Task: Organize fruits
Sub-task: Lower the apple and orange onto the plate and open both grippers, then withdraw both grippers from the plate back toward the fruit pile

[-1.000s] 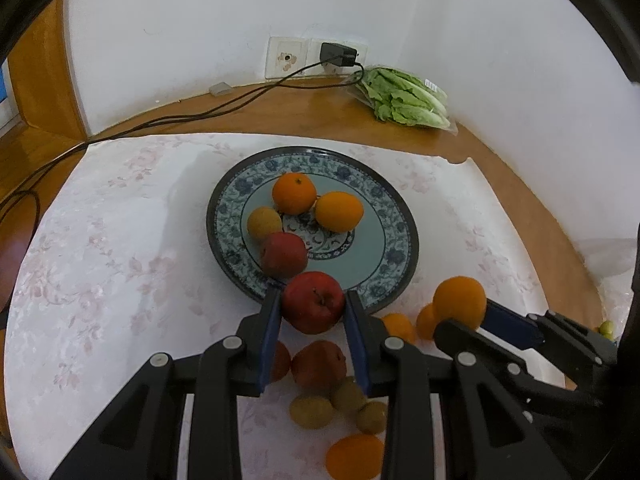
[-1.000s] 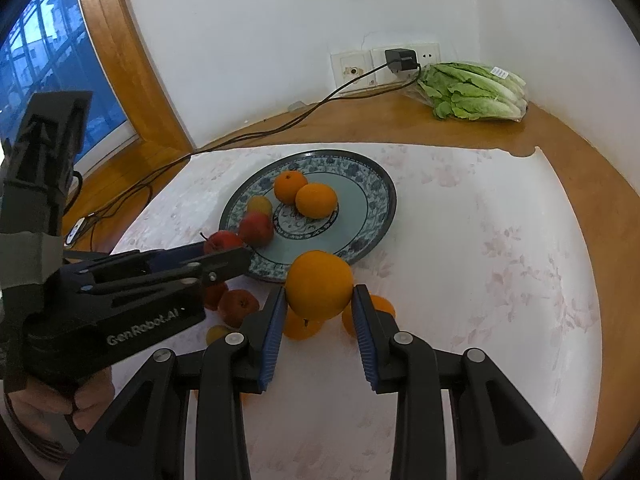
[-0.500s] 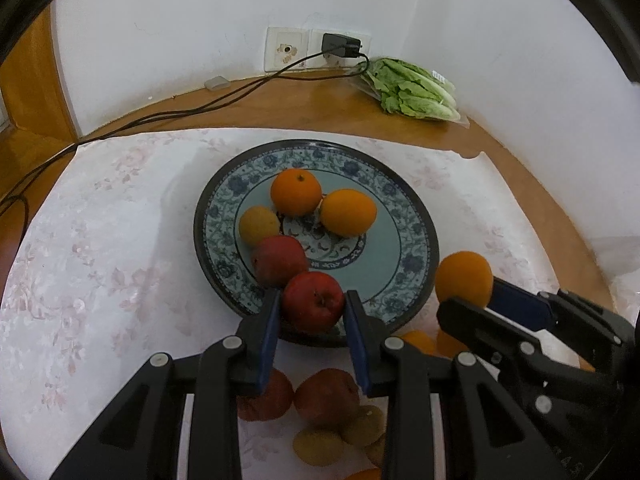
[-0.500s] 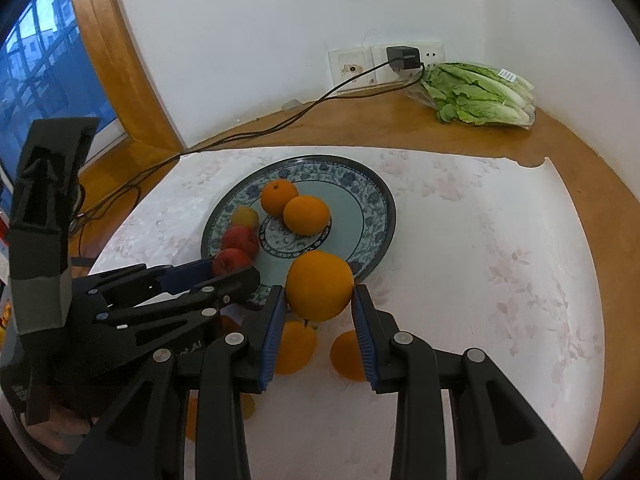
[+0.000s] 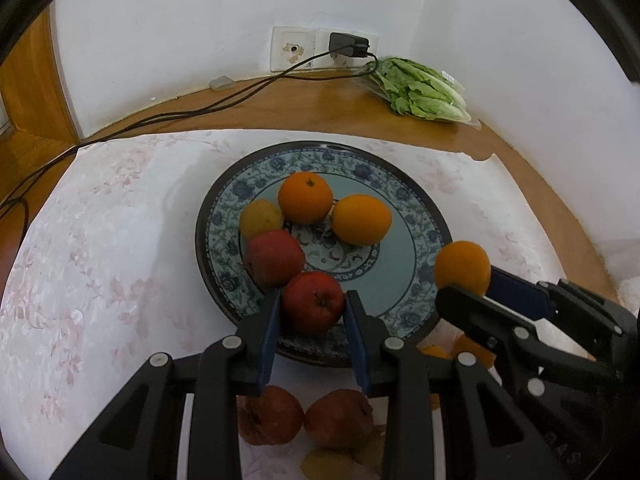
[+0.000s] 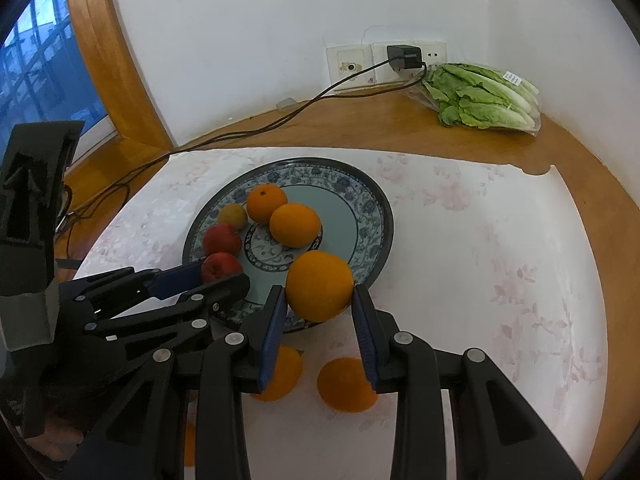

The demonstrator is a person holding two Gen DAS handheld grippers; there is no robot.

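Left gripper (image 5: 312, 308) clenched on apple (image 5: 313, 302), over plate (image 5: 420, 220) near rim. Right gripper (image 6: 320, 300) clenched on orange (image 6: 319, 285), over plate's near-right rim.

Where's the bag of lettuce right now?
The bag of lettuce lies on the wooden ledge at the far right, beside the wall socket, beyond the plate.

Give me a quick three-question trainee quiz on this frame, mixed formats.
1. True or false: the left tongs grip a red apple above the plate.
2. What do the right tongs hold? A) lettuce B) orange C) charger
3. Fill in: the bagged lettuce lies on the wooden ____ beside the wall socket.

Key: 1 true; 2 B, the orange; 3 table.
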